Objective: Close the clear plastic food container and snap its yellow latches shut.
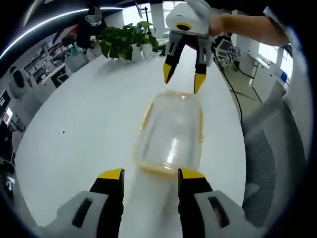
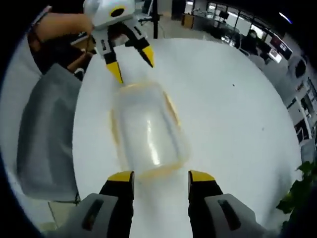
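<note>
A clear plastic food container (image 1: 171, 136) with yellow latches along its edges lies on the white table (image 1: 89, 119), its lid on. My left gripper (image 1: 150, 174) is open just short of its near end. At the far end my right gripper (image 1: 183, 79) hovers open, yellow tips pointing down at the container's edge. In the right gripper view the same container (image 2: 148, 131) lies ahead of my open right gripper (image 2: 161, 177), and the left gripper (image 2: 131, 62) stands open over its far end. Neither gripper holds anything.
A grey mesh office chair (image 1: 275, 163) stands at the table's edge beside the container; the chair (image 2: 47, 134) also appears in the right gripper view. Potted green plants (image 1: 126, 42) sit at the far end of the table. A person's arm (image 1: 247, 27) holds the right gripper.
</note>
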Motion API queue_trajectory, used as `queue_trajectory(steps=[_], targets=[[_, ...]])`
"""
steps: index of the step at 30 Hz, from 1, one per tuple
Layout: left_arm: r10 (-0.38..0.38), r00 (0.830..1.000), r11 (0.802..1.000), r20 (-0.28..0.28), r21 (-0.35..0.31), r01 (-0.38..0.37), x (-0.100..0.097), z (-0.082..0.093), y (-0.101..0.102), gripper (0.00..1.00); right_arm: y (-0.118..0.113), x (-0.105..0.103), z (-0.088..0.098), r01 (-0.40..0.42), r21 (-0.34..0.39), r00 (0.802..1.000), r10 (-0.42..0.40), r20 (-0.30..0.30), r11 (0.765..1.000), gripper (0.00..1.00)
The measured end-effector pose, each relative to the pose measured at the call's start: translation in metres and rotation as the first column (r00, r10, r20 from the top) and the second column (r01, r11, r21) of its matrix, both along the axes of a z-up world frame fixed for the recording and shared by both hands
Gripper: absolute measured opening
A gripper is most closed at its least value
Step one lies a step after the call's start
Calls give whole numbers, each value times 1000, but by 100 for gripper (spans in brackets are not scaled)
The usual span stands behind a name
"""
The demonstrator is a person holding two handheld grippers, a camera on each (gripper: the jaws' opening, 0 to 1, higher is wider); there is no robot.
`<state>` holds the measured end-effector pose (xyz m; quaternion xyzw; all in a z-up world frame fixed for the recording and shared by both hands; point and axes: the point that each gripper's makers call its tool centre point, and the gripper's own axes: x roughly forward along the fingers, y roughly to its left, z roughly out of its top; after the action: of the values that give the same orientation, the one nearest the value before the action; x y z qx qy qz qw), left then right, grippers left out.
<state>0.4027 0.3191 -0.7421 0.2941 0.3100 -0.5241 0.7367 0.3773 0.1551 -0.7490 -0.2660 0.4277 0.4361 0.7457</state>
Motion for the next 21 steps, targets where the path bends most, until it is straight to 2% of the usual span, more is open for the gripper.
queue_trajectory(steps=[2, 5, 7, 10, 11, 13, 15, 18, 20, 21], targets=[[58, 998, 998, -38, -21, -58, -2, 1, 0, 42, 2, 2, 1, 39, 21, 999, -39, 6, 999, 42], [152, 986, 987, -62, -46, -155, 3, 0, 3, 41, 3, 2, 1, 123, 49, 992, -123, 5, 991, 41], [217, 972, 973, -86, -54, -222, 4, -2, 6, 41, 6, 0, 0, 168, 82, 986, -168, -11, 982, 41], [274, 953, 955, -131, -77, -286, 2, -5, 6, 42, 3, 0, -2, 230, 92, 973, -230, -10, 969, 41], [308, 937, 941, -164, -91, -325, 2, -7, 6, 42, 5, 1, -2, 288, 122, 958, -285, -37, 950, 41], [338, 924, 932, -177, -74, -355, 2, -11, 9, 42, 2, 6, -2, 376, 154, 927, -371, -59, 914, 41], [369, 906, 917, -207, -81, -391, 0, -11, 8, 43, -2, 8, -3, 425, 158, 905, -418, -75, 891, 41], [392, 889, 902, -238, -89, -421, -3, -11, 3, 44, -8, 12, -8, 480, 149, 877, -473, -84, 864, 42], [417, 873, 891, -254, -73, -447, -4, -16, 1, 44, -9, 13, -11, 505, 143, 863, -496, -96, 851, 43], [422, 871, 891, -253, -62, -450, -5, -18, 1, 44, -8, 13, -11, 512, 149, 859, -500, -109, 846, 43]])
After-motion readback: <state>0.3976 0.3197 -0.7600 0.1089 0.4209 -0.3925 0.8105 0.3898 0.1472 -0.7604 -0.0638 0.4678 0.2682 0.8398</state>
